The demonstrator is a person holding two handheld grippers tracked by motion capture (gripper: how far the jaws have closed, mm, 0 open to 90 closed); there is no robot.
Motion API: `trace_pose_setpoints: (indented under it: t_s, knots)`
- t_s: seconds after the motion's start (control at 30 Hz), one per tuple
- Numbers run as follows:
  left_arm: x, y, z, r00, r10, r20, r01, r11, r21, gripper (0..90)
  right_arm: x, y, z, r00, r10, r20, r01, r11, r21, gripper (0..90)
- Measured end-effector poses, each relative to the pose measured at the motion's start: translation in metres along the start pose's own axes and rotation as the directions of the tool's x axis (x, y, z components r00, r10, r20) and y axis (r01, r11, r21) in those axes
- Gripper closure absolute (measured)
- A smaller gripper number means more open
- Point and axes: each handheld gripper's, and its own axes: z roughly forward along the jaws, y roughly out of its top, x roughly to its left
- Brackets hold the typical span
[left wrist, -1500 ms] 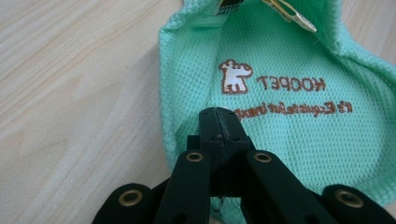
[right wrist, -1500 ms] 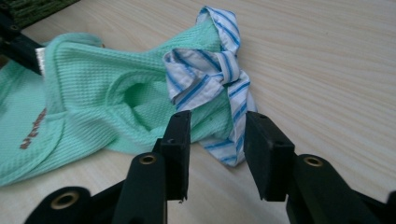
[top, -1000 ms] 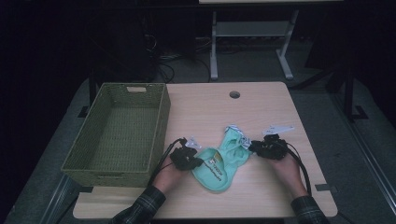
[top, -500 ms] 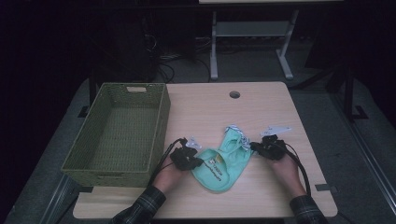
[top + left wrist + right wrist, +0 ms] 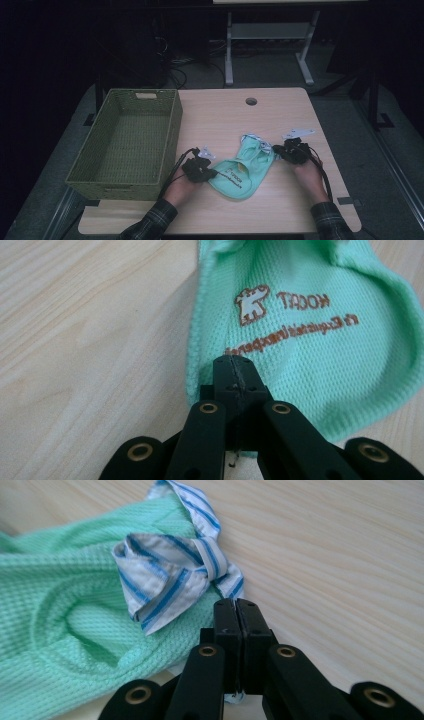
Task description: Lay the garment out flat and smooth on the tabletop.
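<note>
We see a mint-green bib [image 5: 245, 167] lying flat on the wooden bench [image 5: 235, 120], toward its near edge, just right of a green woven basket [image 5: 125, 145] that stands at the bench's left side. Our left gripper [image 5: 212, 173] sits at the bib's left edge, and in the left gripper view its jaws are pressed together on the cloth's hem [image 5: 200, 375], beside brown printed lettering and a small animal logo [image 5: 252, 304]. Our right gripper [image 5: 275, 150] is at the bib's far right corner; its jaws have just been closing and now stand pressed together, pinching the cloth's edge just below a blue-and-white striped bow [image 5: 175, 580] sewn at the neck. A fold of green fabric bunches up to the left of the bow in the right gripper view. Both hands rest low on the bench, with plaid sleeves [image 5: 150, 220] coming in from the near edge.
</note>
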Motion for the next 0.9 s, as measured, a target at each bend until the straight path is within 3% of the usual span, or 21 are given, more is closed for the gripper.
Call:
trace_pose_setpoints:
  t_s: [0.1, 0.2, 0.33, 0.57, 0.7, 0.9]
  knots:
    - [0.0, 0.0, 0.0, 1.0, -0.001, 0.0, 0.001, 1.0, 0.002, 89.7, -0.001, -0.001, 0.002, 0.9998, 0.02, -0.01, -0.02, 1.0, -0.001, 88.4]
    - [-0.002, 0.002, 0.0, 0.9999, 0.007, 0.01, -0.007, 1.0, -0.002, 85.3, -0.001, -0.001, -0.003, 0.999, 0.029, -0.035, -0.03, 0.999, -0.016, 80.8]
    - [-0.006, 0.007, -0.007, 0.9997, 0.008, 0.024, -0.006, 0.9988, -0.049, 80.4, 0.002, -0.001, -0.015, 0.9972, 0.048, -0.057, -0.05, 0.998, -0.036, 76.6]
    - [-0.001, 0.02, -0.017, 0.9997, 0.006, 0.025, -0.003, 0.9947, -0.102, 74.2, 0.014, -0.006, -0.034, 0.9931, 0.036, -0.112, -0.043, 0.997, -0.059, 89.8]
    - [0.006, 0.032, -0.02, 0.9997, -0.002, 0.025, 0.006, 0.9908, -0.135, 71.2, 0.026, -0.009, -0.039, 0.9867, 0.032, -0.159, -0.04, 0.998, -0.049, 90.0]
    - [0.011, 0.047, -0.01, 0.9996, 0.012, 0.024, -0.009, 0.9922, -0.124, 65.7, 0.048, -0.017, -0.039, 0.9781, -0.012, -0.208, 0.005, 0.999, -0.034, 90.0]
